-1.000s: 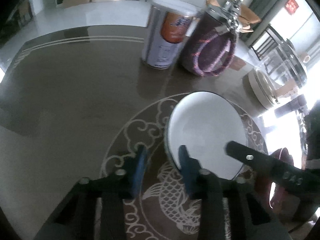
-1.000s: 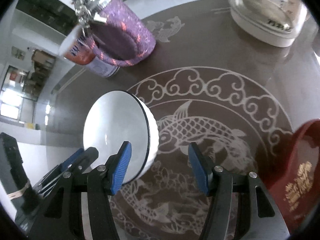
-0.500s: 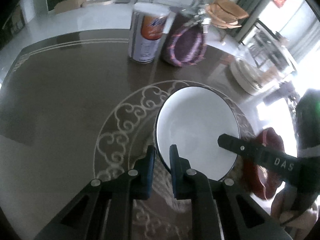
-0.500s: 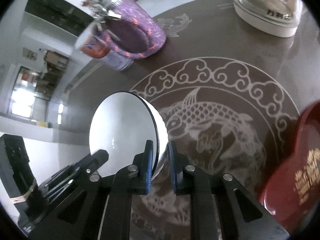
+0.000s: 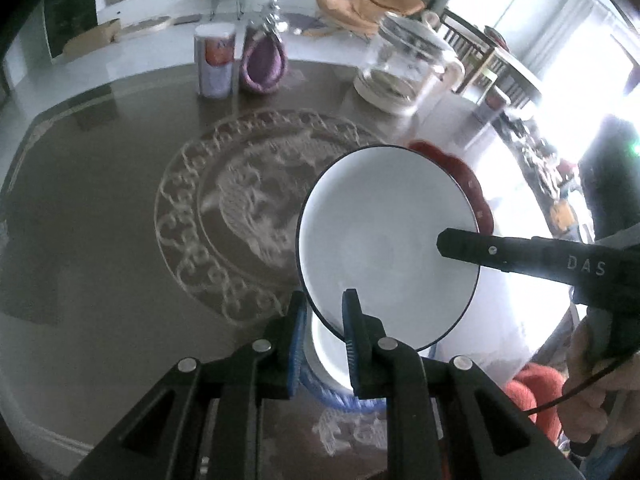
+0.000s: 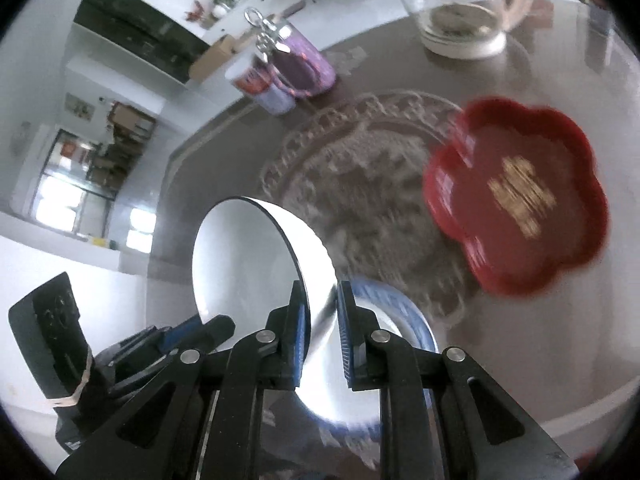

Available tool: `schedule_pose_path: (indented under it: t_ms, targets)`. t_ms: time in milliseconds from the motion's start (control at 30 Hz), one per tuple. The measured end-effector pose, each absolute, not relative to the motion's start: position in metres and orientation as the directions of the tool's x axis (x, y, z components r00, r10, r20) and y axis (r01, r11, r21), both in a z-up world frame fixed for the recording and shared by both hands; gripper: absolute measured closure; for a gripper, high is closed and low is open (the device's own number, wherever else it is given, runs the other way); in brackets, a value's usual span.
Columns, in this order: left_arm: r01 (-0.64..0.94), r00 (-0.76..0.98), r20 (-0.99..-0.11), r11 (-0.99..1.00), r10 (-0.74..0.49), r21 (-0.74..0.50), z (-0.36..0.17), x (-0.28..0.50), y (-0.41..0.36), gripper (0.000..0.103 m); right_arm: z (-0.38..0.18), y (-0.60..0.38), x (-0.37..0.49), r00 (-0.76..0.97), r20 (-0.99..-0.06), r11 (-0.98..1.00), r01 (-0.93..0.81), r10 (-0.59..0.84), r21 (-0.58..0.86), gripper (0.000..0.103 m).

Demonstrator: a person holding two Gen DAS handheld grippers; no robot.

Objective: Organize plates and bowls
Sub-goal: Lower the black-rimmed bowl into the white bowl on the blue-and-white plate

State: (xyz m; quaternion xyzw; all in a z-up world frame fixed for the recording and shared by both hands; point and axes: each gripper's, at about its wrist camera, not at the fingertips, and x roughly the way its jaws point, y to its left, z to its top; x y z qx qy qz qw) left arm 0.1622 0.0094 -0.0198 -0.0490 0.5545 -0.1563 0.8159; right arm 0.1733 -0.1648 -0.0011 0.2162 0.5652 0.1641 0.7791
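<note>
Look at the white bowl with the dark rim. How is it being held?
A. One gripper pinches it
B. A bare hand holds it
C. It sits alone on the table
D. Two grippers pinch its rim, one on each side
D: the left gripper pinches the near rim of the white bowl, and the right gripper pinches the opposite rim, so it hangs between them above the table.

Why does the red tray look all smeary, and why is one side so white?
Right wrist view: the red tray and the table's fish pattern are streaked with motion blur. Left wrist view: window glare washes out the right side; the white bowl looks sharp.
</note>
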Motion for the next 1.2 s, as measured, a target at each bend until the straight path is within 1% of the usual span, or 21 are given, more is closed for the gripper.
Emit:
schedule_pose_path:
  t_ms: [300, 467, 800, 933, 967, 1000, 1033, 1100, 1167, 1200]
  targets:
    - [0.220, 0.313, -0.918, 0.959, -0.242, -0.178, -0.052, 0.137, -0.009, 0.085, -0.038, -0.172, 0.144, 0.286, -0.843, 0.876, 0.021, 0.456, 0.482, 0.087]
    - [0.234, 0.312, -0.927, 0.962, -0.210, -0.139, -0.064, 0.132, -0.016, 0.085, -0.047, -0.172, 0.138, 0.295, -0.856, 0.893, 0.020, 0.425, 0.450, 0.087]
    - [0.254, 0.345, -0.923, 0.963, -0.171, -0.084, -0.070, 0.127, -0.022, 0.085, -0.048, -0.167, 0.130, 0.337, -0.867, 0.925, -0.033, 0.366, 0.378, 0.086]
    - [0.251, 0.407, -0.903, 0.967, -0.142, -0.039, -0.062, 0.121, -0.023, 0.084, -0.042, -0.163, 0.125, 0.380, -0.859, 0.936, -0.066, 0.343, 0.345, 0.084]
    - [0.251, 0.418, -0.898, 0.967, -0.142, -0.036, -0.058, 0.120, -0.022, 0.082, -0.041, -0.163, 0.124, 0.396, -0.854, 0.938, -0.075, 0.339, 0.338, 0.082]
    - [0.246, 0.433, -0.891, 0.969, -0.138, -0.031, -0.054, 0.118, -0.021, 0.075, -0.039, -0.163, 0.123, 0.408, -0.849, 0.940, -0.079, 0.335, 0.333, 0.075]
    - [0.237, 0.453, -0.883, 0.971, -0.127, -0.018, -0.050, 0.116, -0.019, 0.070, -0.035, -0.164, 0.121, 0.425, -0.840, 0.939, -0.084, 0.336, 0.333, 0.064]
    - [0.212, 0.502, -0.860, 0.977, -0.089, 0.023, -0.042, 0.113, -0.015, 0.040, -0.028, -0.166, 0.116, 0.468, -0.821, 0.942, -0.090, 0.327, 0.324, 0.053]
    - [0.178, 0.561, -0.827, 0.981, -0.040, 0.073, -0.033, 0.107, -0.009, 0.033, -0.021, -0.170, 0.111, 0.511, -0.802, 0.948, -0.093, 0.309, 0.306, 0.051]
    - [0.168, 0.573, -0.819, 0.982, -0.027, 0.086, -0.031, 0.106, -0.007, 0.032, -0.020, -0.172, 0.108, 0.525, -0.795, 0.949, -0.093, 0.303, 0.301, 0.050]
